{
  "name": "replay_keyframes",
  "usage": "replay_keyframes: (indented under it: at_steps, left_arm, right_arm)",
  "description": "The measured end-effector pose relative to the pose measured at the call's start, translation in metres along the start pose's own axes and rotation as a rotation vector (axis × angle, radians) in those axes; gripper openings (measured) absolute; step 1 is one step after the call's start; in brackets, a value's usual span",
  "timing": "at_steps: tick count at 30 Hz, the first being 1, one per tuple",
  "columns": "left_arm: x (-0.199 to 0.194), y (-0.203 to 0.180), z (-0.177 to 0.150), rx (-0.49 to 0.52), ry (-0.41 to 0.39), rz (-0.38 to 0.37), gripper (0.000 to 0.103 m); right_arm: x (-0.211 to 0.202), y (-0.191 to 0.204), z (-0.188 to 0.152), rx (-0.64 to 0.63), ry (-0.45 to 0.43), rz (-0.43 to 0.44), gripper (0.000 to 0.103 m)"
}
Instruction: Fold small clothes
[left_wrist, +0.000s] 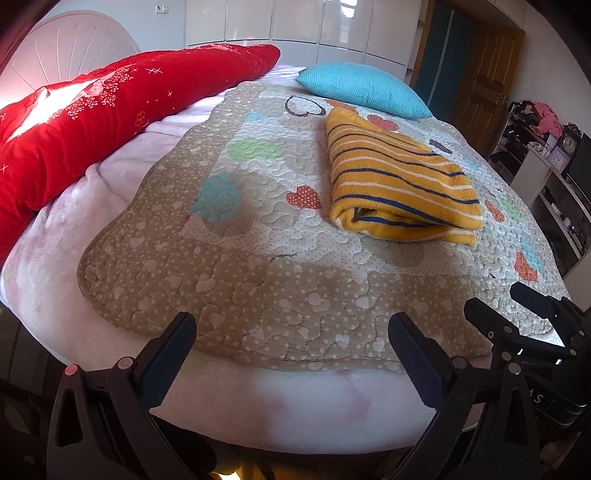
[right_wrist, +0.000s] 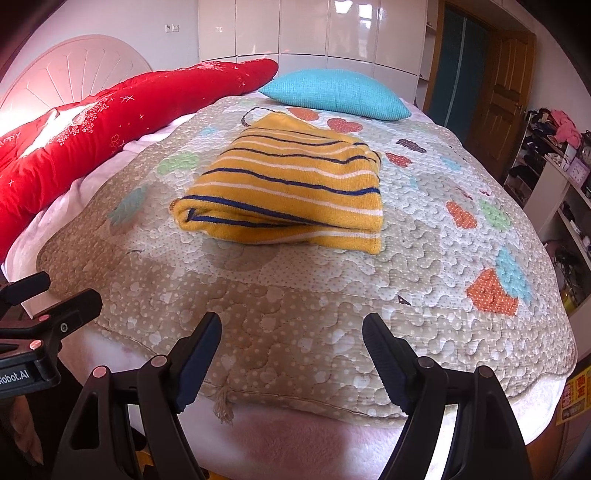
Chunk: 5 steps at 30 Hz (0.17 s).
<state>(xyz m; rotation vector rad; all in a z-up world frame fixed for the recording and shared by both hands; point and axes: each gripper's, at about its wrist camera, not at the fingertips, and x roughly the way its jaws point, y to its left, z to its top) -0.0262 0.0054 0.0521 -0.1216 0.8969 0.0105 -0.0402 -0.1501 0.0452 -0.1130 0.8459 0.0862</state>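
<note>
Right claw (right_wrist: 291, 339) short of sweater (right_wrist: 284, 195)

Bare quilt (right_wrist: 295, 295) lies open ahead of each hand-held gripper (right_wrist: 291, 354); only the folded striped garment (right_wrist: 291, 192) (centre-bed) interrupts it.

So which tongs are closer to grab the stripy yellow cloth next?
Probably the right tongs: the cloth lies straight ahead of them. For the left tongs it lies off to the side. Both are open and empty.
</note>
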Motion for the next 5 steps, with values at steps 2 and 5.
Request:
replay_keyframes:
  at_steps: [2, 5]
  left_arm:
    - [0.002, 0.0008, -0.0001, -0.006, 0.008, 0.0, 0.103]
    - [0.0056, 0.0037, 0.0006, -0.019, 0.023, -0.008, 0.103]
  right_arm:
    - [0.0029, 0.0047, 0.0007, -0.007, 0.005, 0.0, 0.083]
    - [0.0079, 0.0091, 0.0021, -0.011, 0.016, 0.007, 0.083]
